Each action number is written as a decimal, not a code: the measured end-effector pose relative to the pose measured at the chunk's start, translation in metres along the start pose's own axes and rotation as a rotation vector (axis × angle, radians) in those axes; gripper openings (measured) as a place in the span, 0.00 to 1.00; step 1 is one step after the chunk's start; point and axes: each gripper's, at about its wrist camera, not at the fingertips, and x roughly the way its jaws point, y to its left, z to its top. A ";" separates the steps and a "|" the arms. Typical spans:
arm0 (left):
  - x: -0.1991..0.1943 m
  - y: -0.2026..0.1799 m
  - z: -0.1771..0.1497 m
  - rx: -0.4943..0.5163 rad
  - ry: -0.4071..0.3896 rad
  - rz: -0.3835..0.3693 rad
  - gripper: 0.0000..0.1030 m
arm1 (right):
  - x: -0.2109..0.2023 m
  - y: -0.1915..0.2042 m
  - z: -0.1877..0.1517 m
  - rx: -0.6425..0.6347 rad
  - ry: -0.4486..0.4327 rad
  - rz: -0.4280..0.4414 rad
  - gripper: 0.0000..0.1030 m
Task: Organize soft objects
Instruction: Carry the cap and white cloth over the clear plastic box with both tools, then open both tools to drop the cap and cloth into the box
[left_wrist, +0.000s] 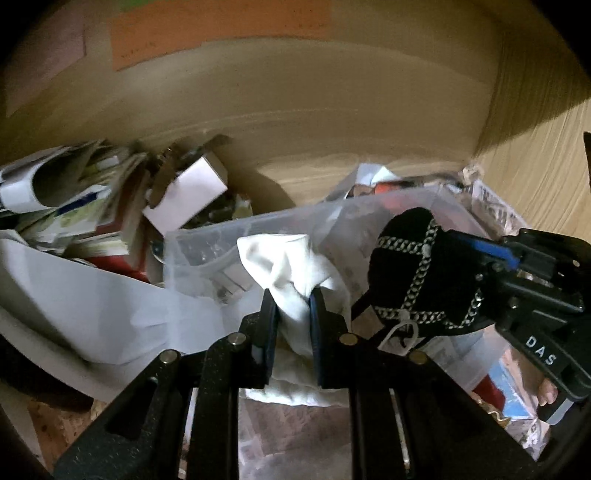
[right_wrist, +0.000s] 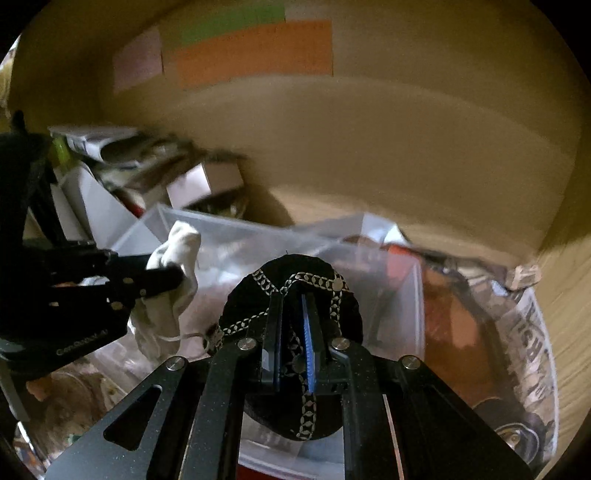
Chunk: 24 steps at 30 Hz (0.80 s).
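Both jaws were clenched: left gripper on white crumpled cloth, right gripper on black chain-patterned pouch, held above clear plastic bin, prob. for dropping in.

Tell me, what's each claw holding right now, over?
Left gripper shut on white cloth. Right gripper shut on black chain-trimmed pouch. Both held above clear plastic bin; paper clutter beside it, nothing blocking.
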 end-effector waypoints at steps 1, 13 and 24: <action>0.002 -0.002 -0.001 0.006 0.006 0.003 0.15 | 0.003 0.000 -0.001 -0.001 0.014 0.002 0.09; -0.016 0.001 -0.001 -0.014 -0.047 -0.007 0.45 | -0.018 0.001 -0.002 -0.031 -0.013 -0.020 0.38; -0.113 -0.002 -0.029 -0.011 -0.264 0.019 0.70 | -0.105 0.014 -0.007 -0.045 -0.234 -0.046 0.72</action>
